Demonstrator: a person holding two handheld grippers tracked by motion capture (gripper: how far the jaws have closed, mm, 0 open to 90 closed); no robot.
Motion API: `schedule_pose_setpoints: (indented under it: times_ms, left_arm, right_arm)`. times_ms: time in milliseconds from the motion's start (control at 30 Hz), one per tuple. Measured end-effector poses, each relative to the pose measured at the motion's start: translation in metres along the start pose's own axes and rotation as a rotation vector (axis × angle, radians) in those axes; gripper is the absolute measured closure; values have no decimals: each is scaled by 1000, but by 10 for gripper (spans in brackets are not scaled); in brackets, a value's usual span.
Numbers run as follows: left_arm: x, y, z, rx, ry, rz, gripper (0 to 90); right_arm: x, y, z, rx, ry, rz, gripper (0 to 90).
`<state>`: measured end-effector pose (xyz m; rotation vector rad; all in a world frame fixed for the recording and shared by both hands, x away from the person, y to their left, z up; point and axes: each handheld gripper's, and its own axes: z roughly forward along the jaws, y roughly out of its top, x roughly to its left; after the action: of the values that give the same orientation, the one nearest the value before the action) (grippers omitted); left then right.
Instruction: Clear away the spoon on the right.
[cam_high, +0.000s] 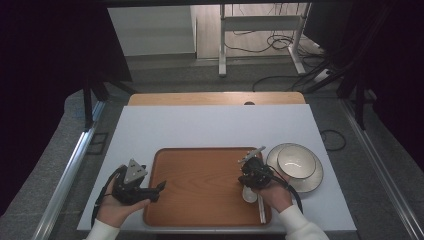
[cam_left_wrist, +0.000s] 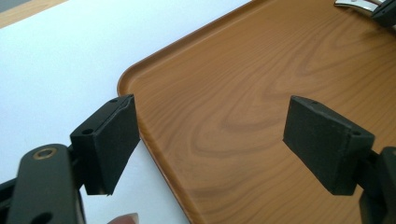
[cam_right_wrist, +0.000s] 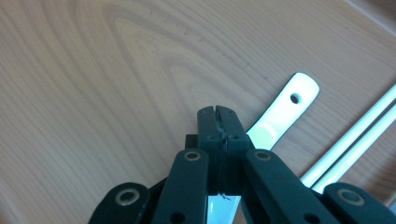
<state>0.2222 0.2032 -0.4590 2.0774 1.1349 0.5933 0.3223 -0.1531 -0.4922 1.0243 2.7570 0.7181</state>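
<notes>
A white surface (cam_high: 210, 125) carries a wooden tray (cam_high: 200, 180), with a white plate (cam_high: 312, 182) and a bowl (cam_high: 296, 161) resting on it just to the tray's right. The left gripper (cam_high: 159, 189) sits at the tray's left edge, its fingers (cam_left_wrist: 112, 140) spread wide apart and empty. The right gripper (cam_high: 246, 172) is over the tray's right side, fingers (cam_right_wrist: 218, 126) pressed together above a white ceramic spoon (cam_right_wrist: 285, 114); whether they pinch it is unclear. Two white chopsticks (cam_right_wrist: 355, 140) lie beside the spoon.

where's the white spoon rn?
The white spoon lies on the wooden tray near its right edge, just under the right gripper, with the white chopsticks beside it.
</notes>
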Motion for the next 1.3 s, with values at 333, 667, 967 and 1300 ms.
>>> schedule_pose_setpoints:
  times_ms: [333,667,967,1300]
  left_arm:
    - [0,0,0,2,1,1,179]
    - [0,0,1,3,0,3,179]
    - [0,0,0,1,1,2,179]
    - [2,-1,-1,-6,0,-4,179]
  right_arm:
    - [-1,0,-2,-7,1,3,891]
    - [-3,-1,-2,-4,-4,13,892]
    - [0,1,-11,-51,9,-5,892]
    - [5,-3,-45,-158,22,0,892]
